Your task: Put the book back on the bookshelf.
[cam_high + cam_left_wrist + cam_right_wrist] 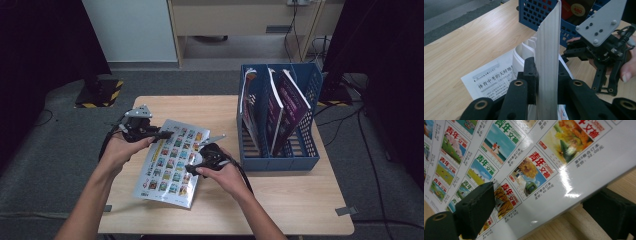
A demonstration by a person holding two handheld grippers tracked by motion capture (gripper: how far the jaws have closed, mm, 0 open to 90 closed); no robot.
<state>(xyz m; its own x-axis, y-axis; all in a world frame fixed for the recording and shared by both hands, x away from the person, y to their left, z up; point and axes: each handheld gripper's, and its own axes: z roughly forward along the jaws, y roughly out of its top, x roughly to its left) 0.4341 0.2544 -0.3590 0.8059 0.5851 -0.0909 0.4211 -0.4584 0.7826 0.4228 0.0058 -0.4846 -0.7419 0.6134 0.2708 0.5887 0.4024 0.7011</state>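
Observation:
A magazine (170,165), its cover printed with many small colourful pictures, lies on the wooden table (280,205). My left gripper (167,134) is shut on its far upper edge. In the left gripper view the jaws (546,72) clamp a thick white stack of pages (547,37) that stands up between them, with a text page (491,82) below. My right gripper (192,166) stands open at the magazine's right edge. In the right gripper view one jaw sits over the glossy cover (524,157) and the other over the table wood. The right gripper (605,85) also shows in the left gripper view.
A blue plastic file rack (305,150) stands at the table's right, holding several upright magazines, among them a purple one (290,102). Bare wood lies in front of the rack and at the table's far left. Cables run over the floor at the back right.

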